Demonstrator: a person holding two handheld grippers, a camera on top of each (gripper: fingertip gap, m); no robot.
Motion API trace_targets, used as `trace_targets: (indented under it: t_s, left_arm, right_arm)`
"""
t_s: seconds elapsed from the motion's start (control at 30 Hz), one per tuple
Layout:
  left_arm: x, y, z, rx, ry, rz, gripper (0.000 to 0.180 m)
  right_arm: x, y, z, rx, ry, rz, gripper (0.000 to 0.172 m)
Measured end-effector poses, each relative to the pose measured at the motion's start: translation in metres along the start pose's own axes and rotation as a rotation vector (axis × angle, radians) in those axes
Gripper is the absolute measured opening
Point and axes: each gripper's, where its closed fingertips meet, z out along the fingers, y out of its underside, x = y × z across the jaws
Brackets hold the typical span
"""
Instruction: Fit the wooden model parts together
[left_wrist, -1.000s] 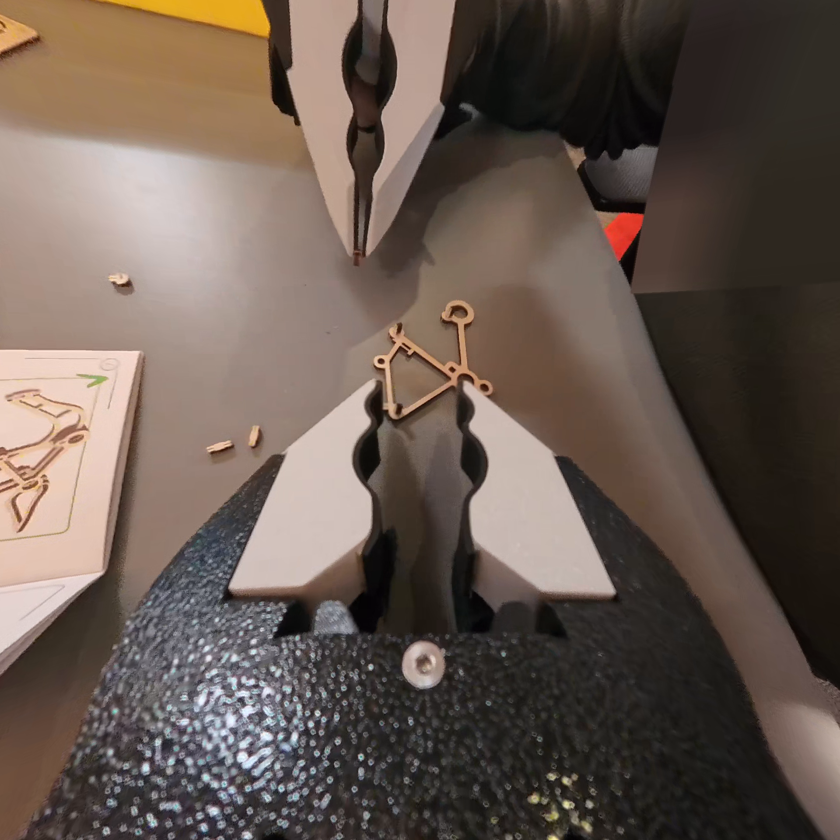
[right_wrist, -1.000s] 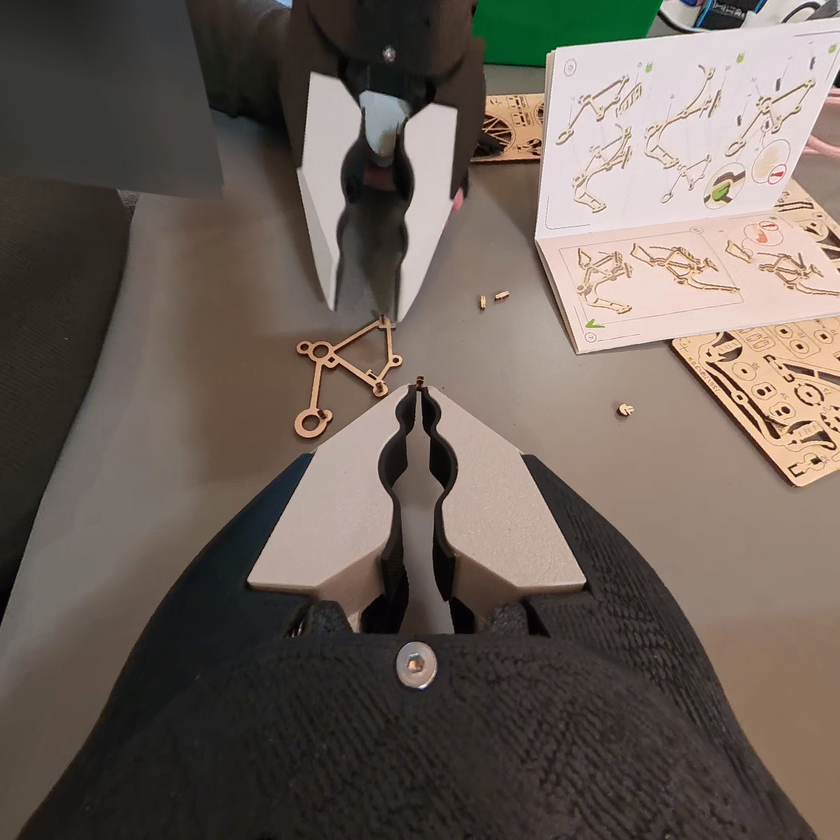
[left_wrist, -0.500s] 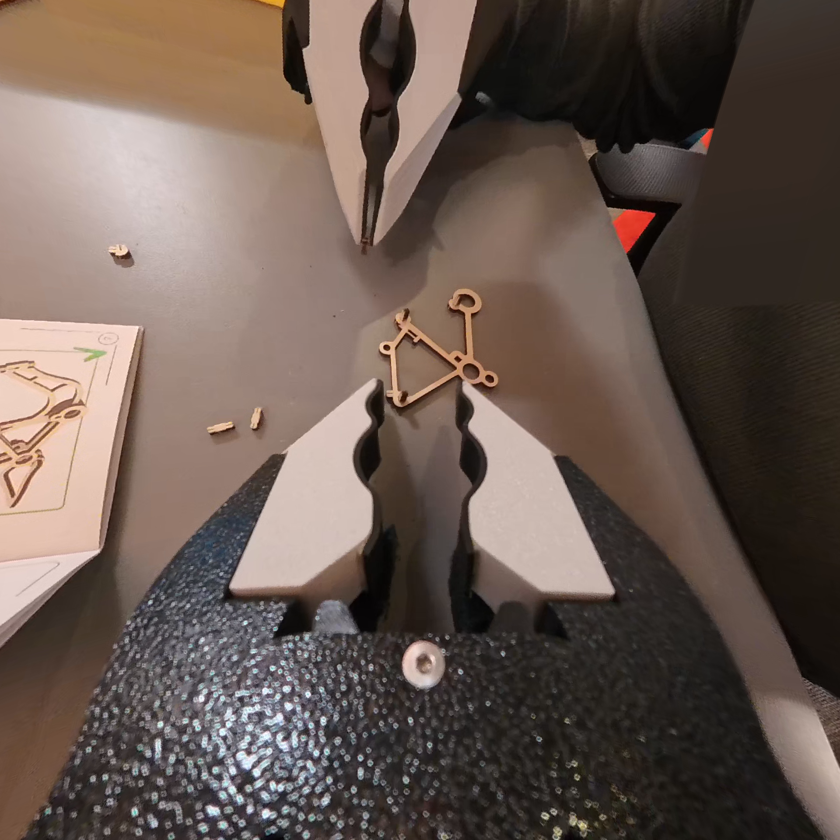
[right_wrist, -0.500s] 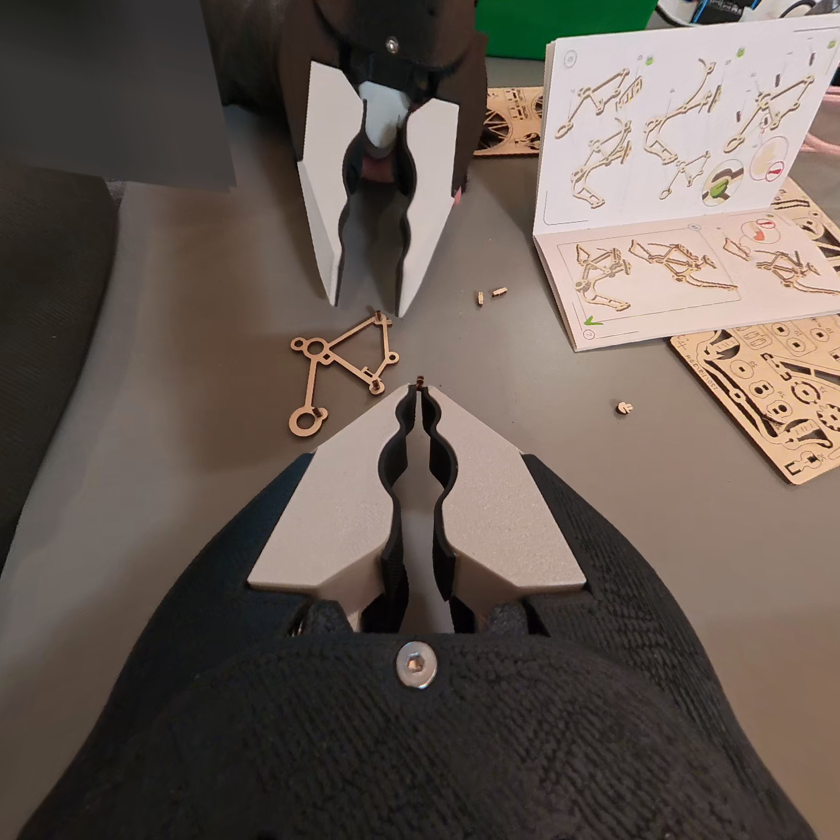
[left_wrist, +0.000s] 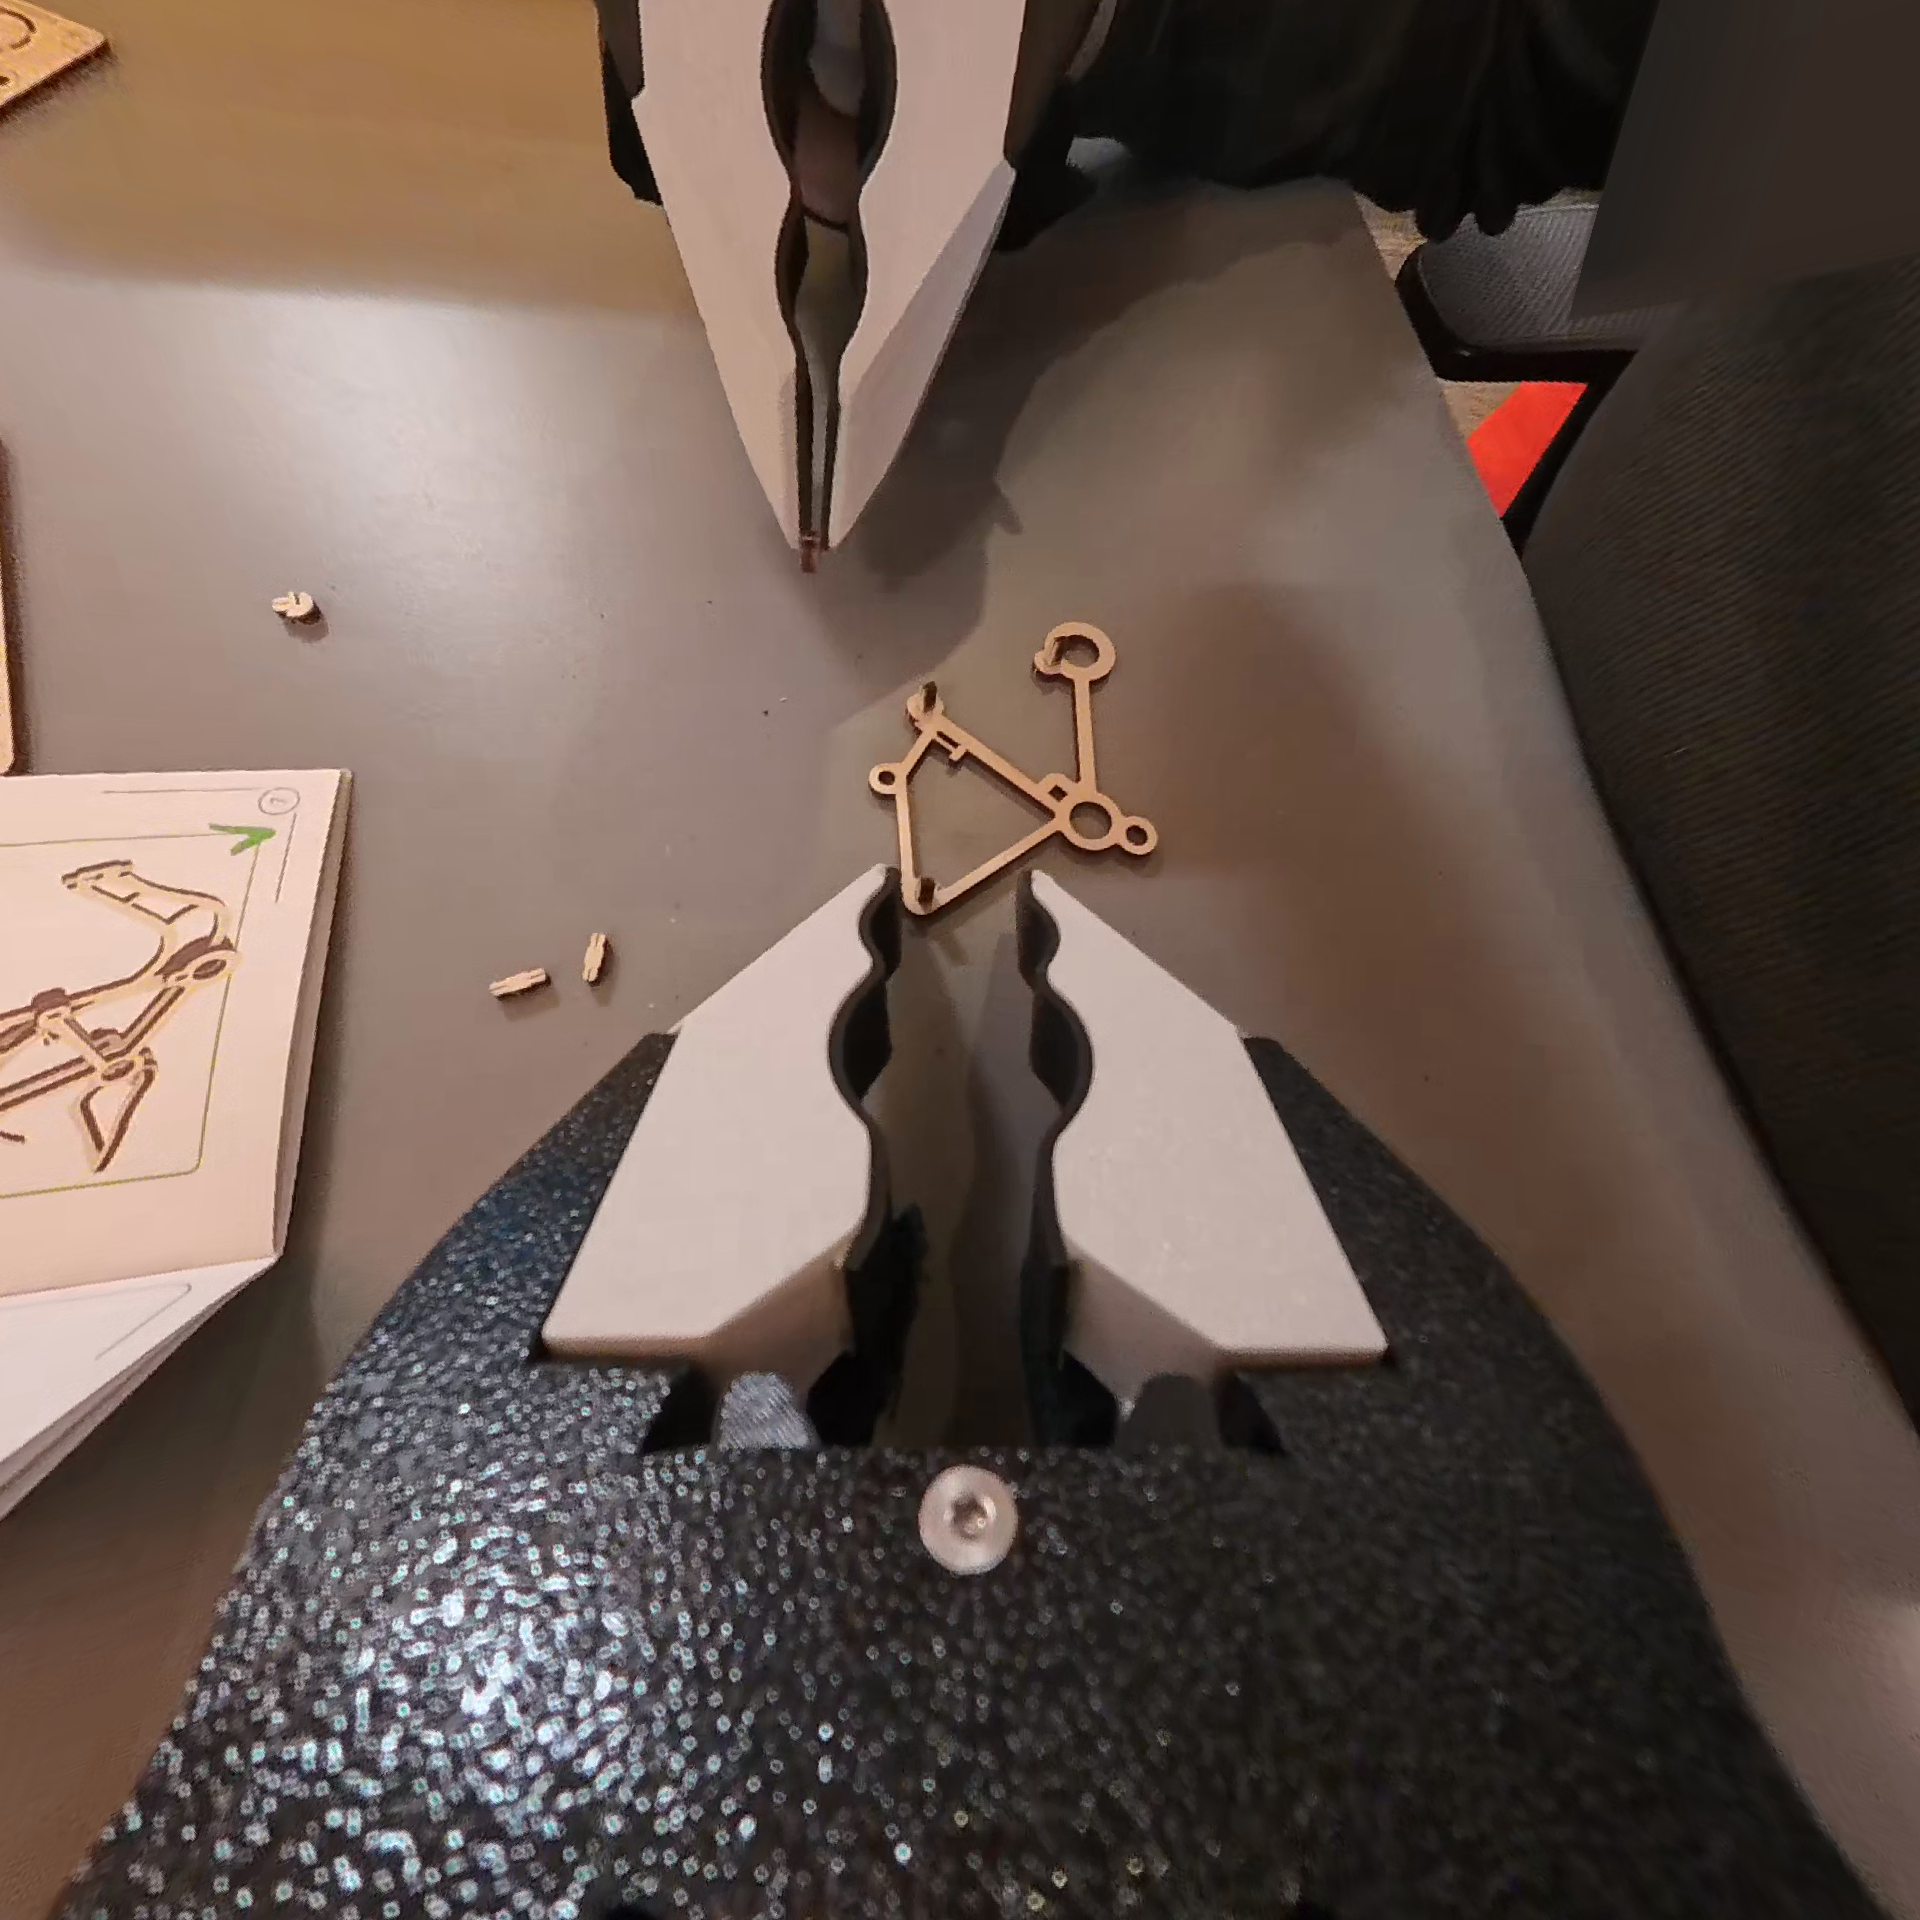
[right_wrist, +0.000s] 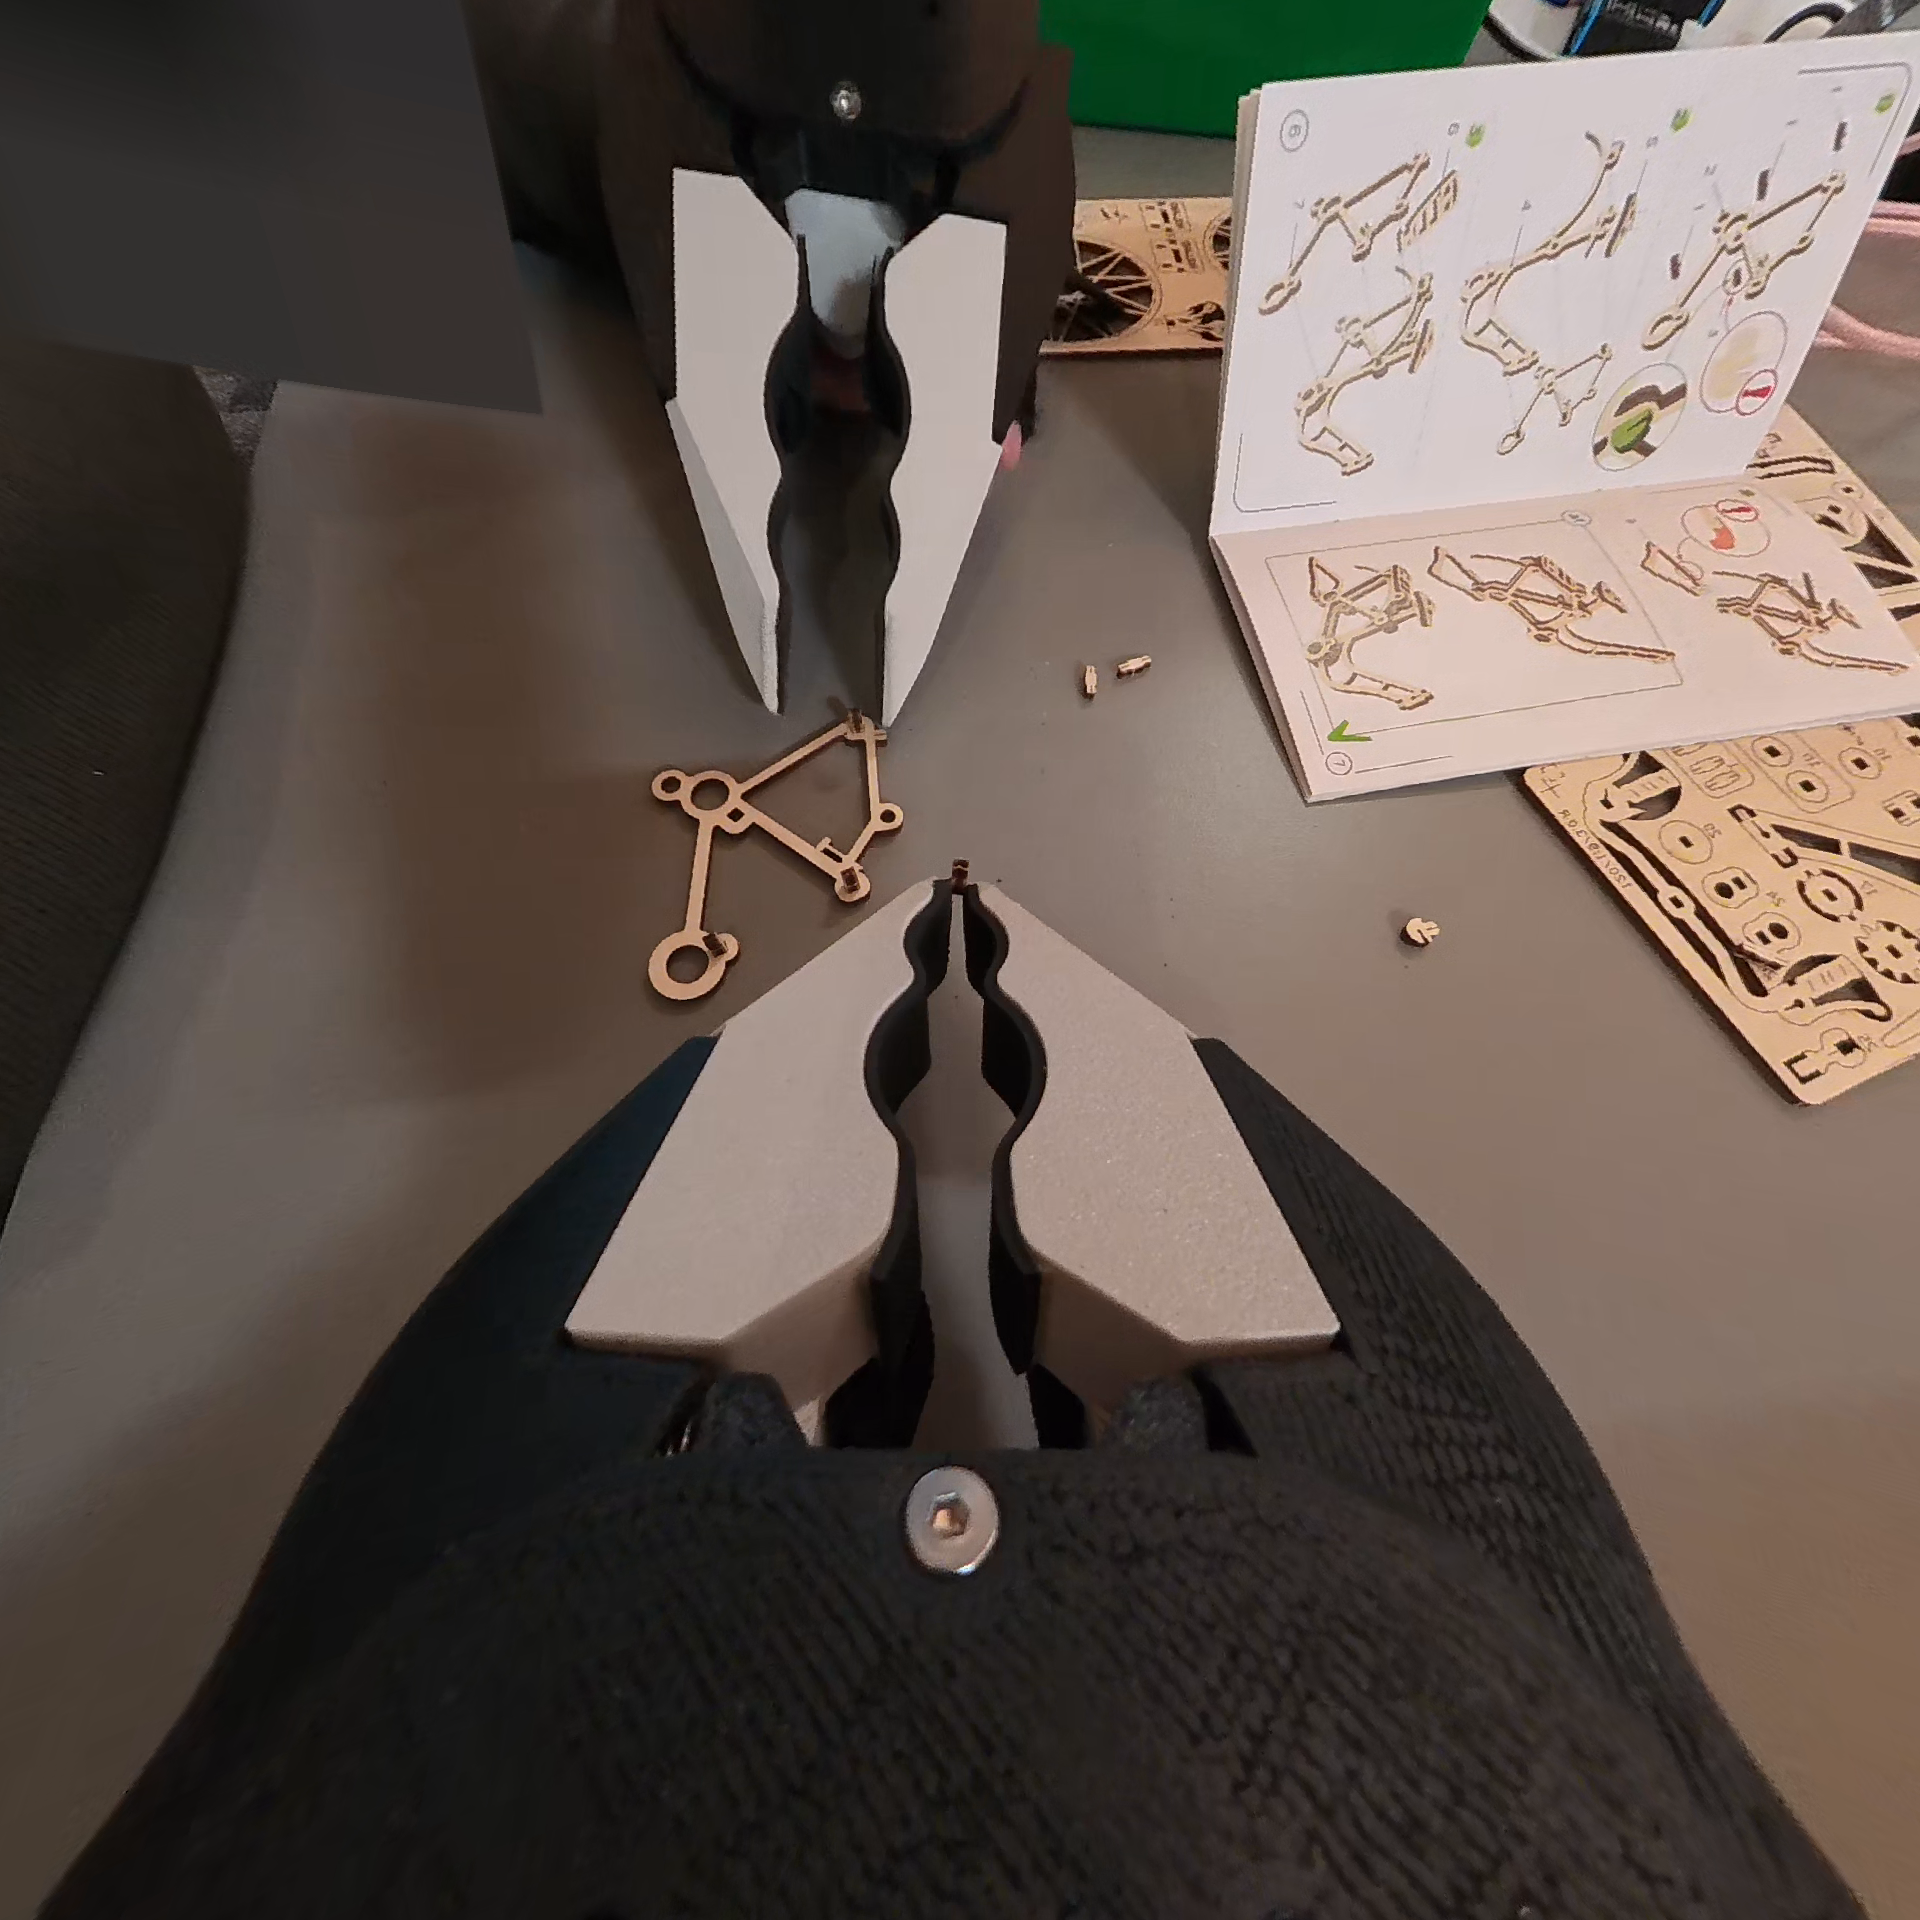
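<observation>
The right gripper, low centre in the right wrist view, has its two fingers clenched on a small wooden peg, whose dark tip pokes out just beyond the closed tips. In the left wrist view the same gripper comes down from the top centre, its tips together with the peg's end showing at the point, just above the grey table.

The left gripper, centre of the left wrist view, has its fingers parted and grasps nothing. The near corner of a flat wooden frame piece lies on the table between the tips, close beside the left-hand finger; neither pad presses on it. The frame, a triangle of thin struts with ring-shaped ends and small pegs standing in its corners, stretches from the tips toward the upper right of centre. In the right wrist view it lies left of centre, between the two grippers, with one corner at the far gripper's tips.

Farther out, two loose pegs lie left of centre in the left wrist view, and another small wooden bit sits at upper left. An open instruction booklet stands at the upper right of the right wrist view, with laser-cut wooden part sheets at the right edge beneath it and another sheet behind. A dark chair fills the right side of the left wrist view.
</observation>
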Motion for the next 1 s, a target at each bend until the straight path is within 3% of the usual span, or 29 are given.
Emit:
trace_targets:
  t_s: [0.6,0.87,1.0]
  left_arm:
    - [0.0,0.001,0.0,-0.008,-0.011,0.027,0.018]
    - [0.005,0.002,-0.001,-0.006,0.017,0.04,0.019]
    - [-0.002,-0.015,-0.019,0.129,-0.068,0.144,0.021]
  right_arm:
    - [0.002,0.0,0.001,0.008,0.016,-0.006,0.0]
    - [0.015,-0.009,-0.003,0.113,0.087,0.025,0.0]
    - [0.025,-0.013,-0.011,0.164,0.148,0.045,0.0]
